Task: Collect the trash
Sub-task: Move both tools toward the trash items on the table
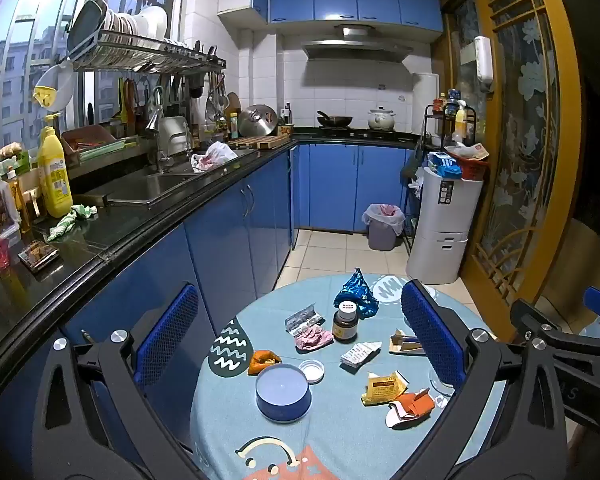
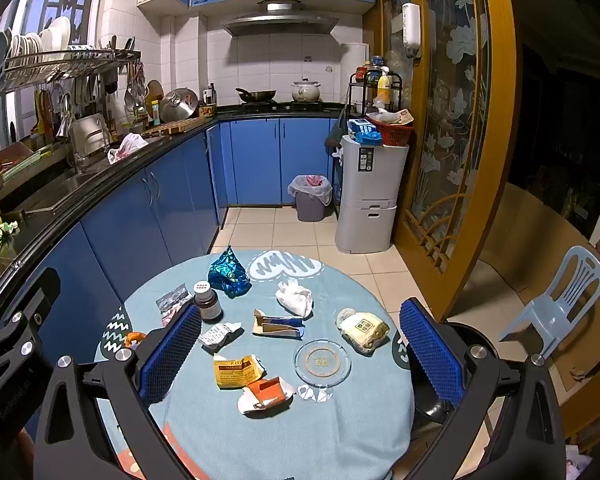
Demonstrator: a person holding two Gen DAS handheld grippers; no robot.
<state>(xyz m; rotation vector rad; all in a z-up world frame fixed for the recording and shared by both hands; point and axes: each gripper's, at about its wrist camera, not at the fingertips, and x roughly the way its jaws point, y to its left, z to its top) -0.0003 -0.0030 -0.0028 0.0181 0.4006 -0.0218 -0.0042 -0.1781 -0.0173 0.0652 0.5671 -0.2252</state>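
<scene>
A round table with a light blue cloth (image 1: 332, 436) (image 2: 340, 432) holds scattered trash: a blue foil wrapper (image 1: 356, 294) (image 2: 228, 274), a yellow packet (image 1: 382, 388) (image 2: 236, 371), an orange and white carton (image 1: 410, 404) (image 2: 266, 396), crumpled white tissue (image 2: 295, 298), a folded paper slip (image 1: 358, 354) (image 2: 218, 334), a torn box (image 2: 278, 324), a pink wrapper (image 1: 314, 337) and an orange wrapper (image 1: 263, 360). My left gripper (image 1: 300, 336) is open and empty above the table. My right gripper (image 2: 300, 352) is open and empty too.
A brown pill bottle (image 1: 345, 322) (image 2: 207, 301), a blue round tin (image 1: 283, 392), a white lid (image 1: 311, 371) and a glass ashtray (image 2: 322, 362) also sit on the table. A lined trash bin (image 1: 383, 226) (image 2: 310, 198) stands by the cabinets. A plastic chair (image 2: 556, 308) stands at right.
</scene>
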